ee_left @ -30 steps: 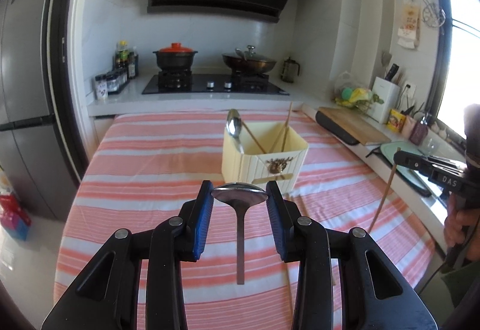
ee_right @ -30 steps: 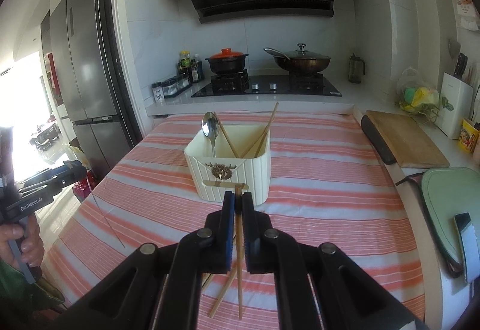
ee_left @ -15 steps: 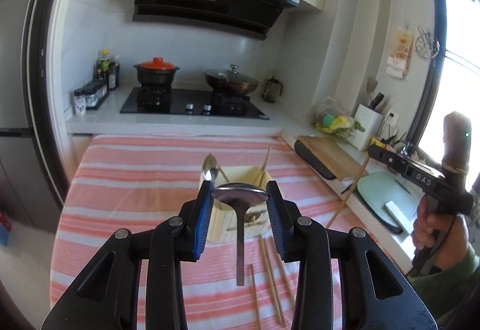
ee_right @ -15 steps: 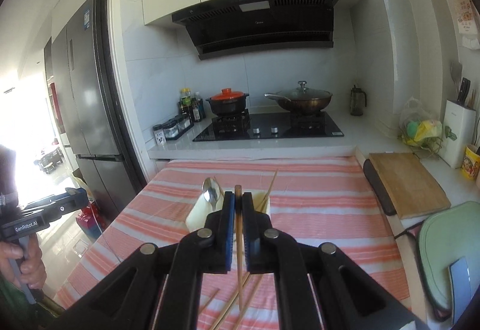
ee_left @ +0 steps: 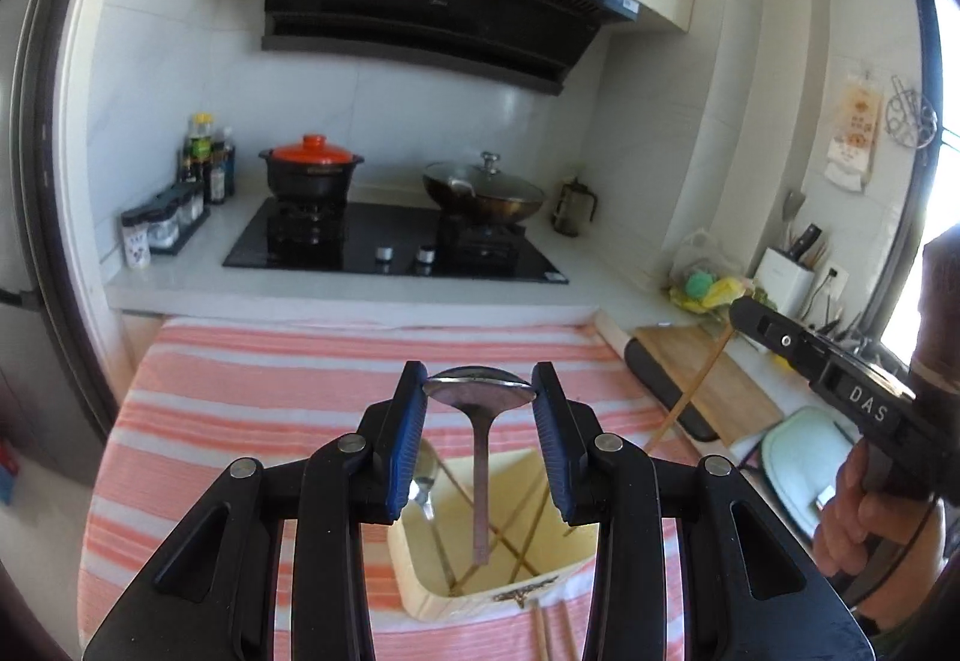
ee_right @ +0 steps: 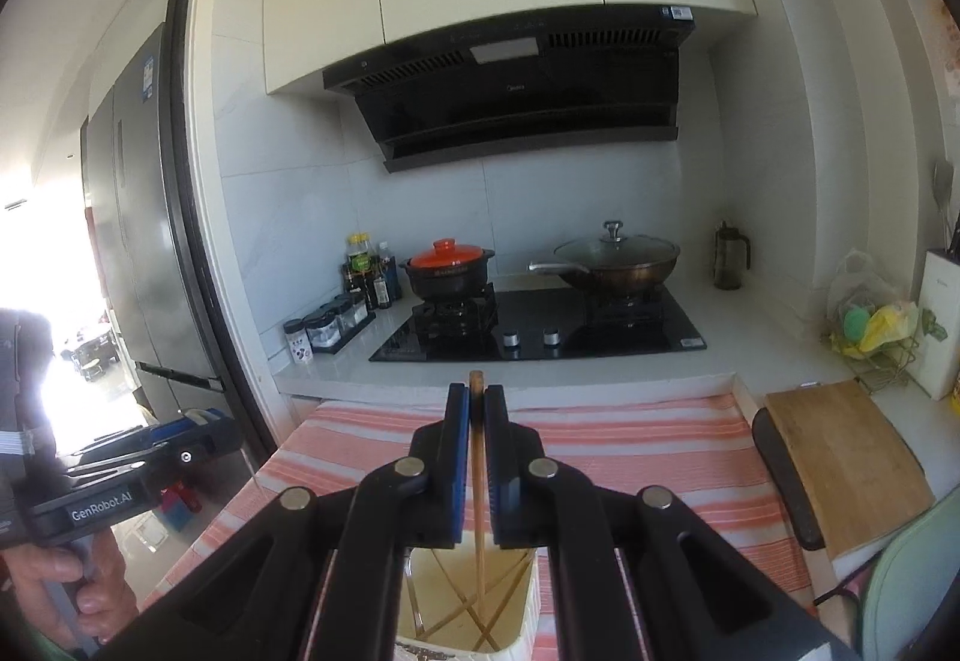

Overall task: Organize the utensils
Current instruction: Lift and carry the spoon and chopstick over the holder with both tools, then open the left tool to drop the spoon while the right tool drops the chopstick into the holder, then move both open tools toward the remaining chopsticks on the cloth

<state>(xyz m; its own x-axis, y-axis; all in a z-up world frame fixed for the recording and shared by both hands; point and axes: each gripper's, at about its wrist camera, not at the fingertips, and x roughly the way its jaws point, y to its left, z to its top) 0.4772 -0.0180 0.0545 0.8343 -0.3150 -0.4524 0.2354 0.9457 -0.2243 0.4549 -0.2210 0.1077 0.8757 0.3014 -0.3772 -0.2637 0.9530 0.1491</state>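
Spreading across the whole lower view is the striped cloth (ee_left: 252,409) on the table, pink and white, with the black hob (ee_left: 390,247) on the counter behind it. On that cloth sits the cream utensil box (ee_left: 558,577), open at the top, with a spoon and several chopsticks already leaning inside it. Over to the right side lies the wooden cutting board (ee_right: 840,457). Now the tools: the left gripper (ee_left: 480,403) hangs right above the box, its blue pads clamped on the bowl of a metal ladle-like spoon (ee_left: 479,457), handle pointing straight down with its tip dipping into the box opening. And the right gripper (ee_right: 476,421) is above the same box, fingers pressed together on a single wooden chopstick (ee_right: 478,511), held upright, its lower end down inside the box among the others. Two more chopsticks (ee_left: 555,634) lie loose on the cloth, just in front of the box.
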